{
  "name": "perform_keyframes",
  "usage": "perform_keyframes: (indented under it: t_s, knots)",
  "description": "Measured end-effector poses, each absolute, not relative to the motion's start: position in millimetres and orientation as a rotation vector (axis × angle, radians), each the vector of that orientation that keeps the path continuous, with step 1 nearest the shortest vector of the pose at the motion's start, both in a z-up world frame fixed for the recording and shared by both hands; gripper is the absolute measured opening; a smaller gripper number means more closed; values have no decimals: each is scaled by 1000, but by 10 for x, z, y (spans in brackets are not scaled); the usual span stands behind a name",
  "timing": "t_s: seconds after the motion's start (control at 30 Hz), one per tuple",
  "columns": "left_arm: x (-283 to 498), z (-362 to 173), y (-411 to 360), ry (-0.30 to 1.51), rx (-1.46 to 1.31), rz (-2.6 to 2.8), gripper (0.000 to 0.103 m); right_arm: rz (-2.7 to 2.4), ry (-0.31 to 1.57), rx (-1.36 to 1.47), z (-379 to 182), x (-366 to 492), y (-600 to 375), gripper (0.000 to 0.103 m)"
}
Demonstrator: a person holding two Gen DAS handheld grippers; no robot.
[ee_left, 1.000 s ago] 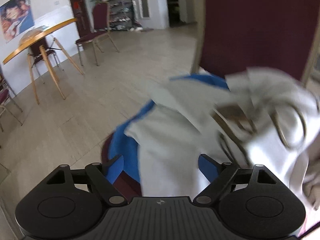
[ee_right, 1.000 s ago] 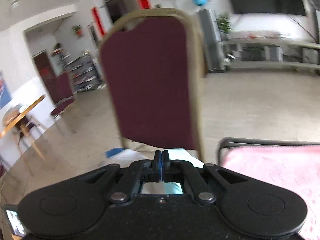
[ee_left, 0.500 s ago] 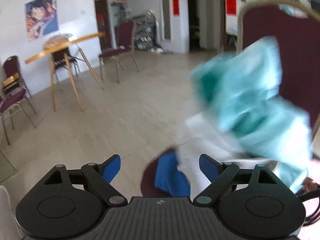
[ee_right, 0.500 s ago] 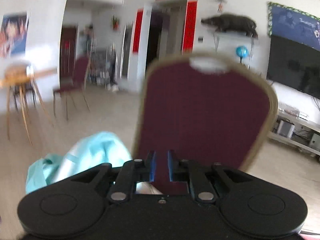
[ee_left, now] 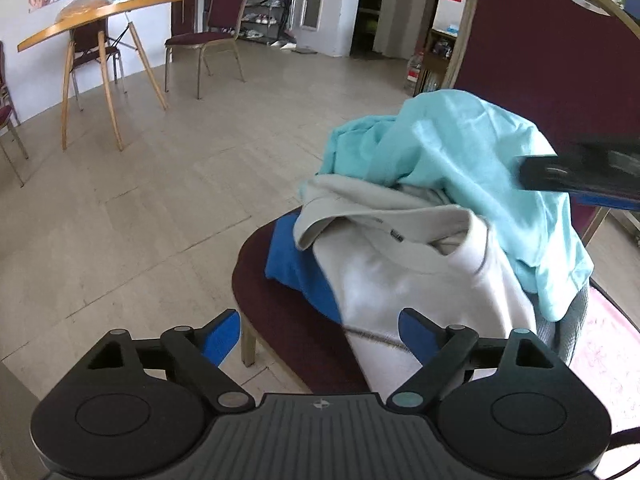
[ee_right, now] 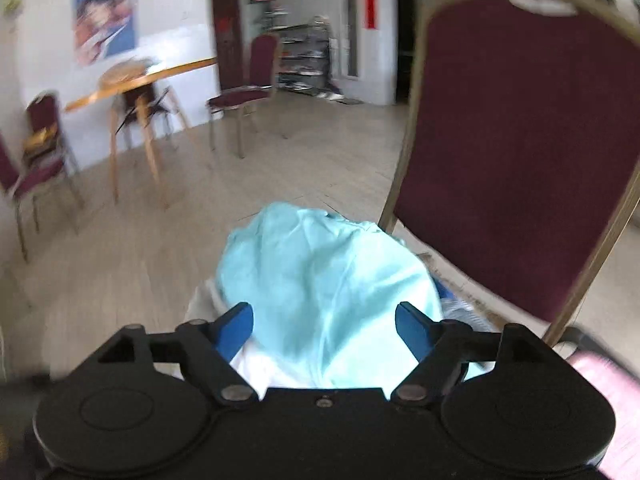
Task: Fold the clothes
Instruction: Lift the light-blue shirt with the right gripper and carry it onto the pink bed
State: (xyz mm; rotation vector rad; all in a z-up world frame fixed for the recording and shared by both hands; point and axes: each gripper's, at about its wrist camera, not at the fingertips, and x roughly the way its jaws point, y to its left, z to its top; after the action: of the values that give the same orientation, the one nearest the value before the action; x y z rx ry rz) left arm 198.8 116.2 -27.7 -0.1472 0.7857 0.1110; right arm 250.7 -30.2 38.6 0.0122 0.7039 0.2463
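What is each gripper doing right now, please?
Left gripper: open, holding nothing.
Right gripper: open, jaws just opened; the turquoise garment lies loose between them.

Black tongs (ee_left: 320, 330) carry blue pads (ee_left: 222, 334) and round pivots.

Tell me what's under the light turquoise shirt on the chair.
Under the turquoise shirt lies a white shirt, collar showing, over a blue garment on the chair seat. Whatever sits deeper in the pile is covered.
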Motion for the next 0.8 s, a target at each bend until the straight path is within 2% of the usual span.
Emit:
perform_keyframes:
  t_s: [0.03, 0.07, 0.1, 0.2, 0.3, 0.43, 0.53, 0.6, 0.8]
  knots:
    - [2015, -336, 1123, 795, -139, 111, 84, 219, 734, 32, 253, 2668, -282, 68]
    - [2040, -400, 1083, 806, -130, 112, 82, 198, 752, 52, 164, 2767, -275, 15]
    - [2061, -463, 1088, 817, -128, 110, 78, 167, 755, 76, 140, 2805, -296, 7]
    - [2115, -400, 1001, 784, -114, 84, 77, 43, 552, 67, 437, 2630, -445, 5]
    - [2175, -271, 865, 738, -93, 49, 77, -153, 311, 138, 1087, 2402, -922, 5]
    - [2376, -165, 577, 732, -54, 19, 75, -340, 132, 149, 1774, 2056, -1513, 5]
    - [2261, 2, 364, 704, -15, 8, 74, -384, 98, 143, 2066, 1714, -1870, 5]
    - [2075, 126, 238, 658, 20, -20, 81, -396, 100, 150, 2170, 1426, -2096, 5]
    - [1339, 384, -280, 619, 113, -149, 83, -448, 194, 210, 2027, 739, -2449, 6]
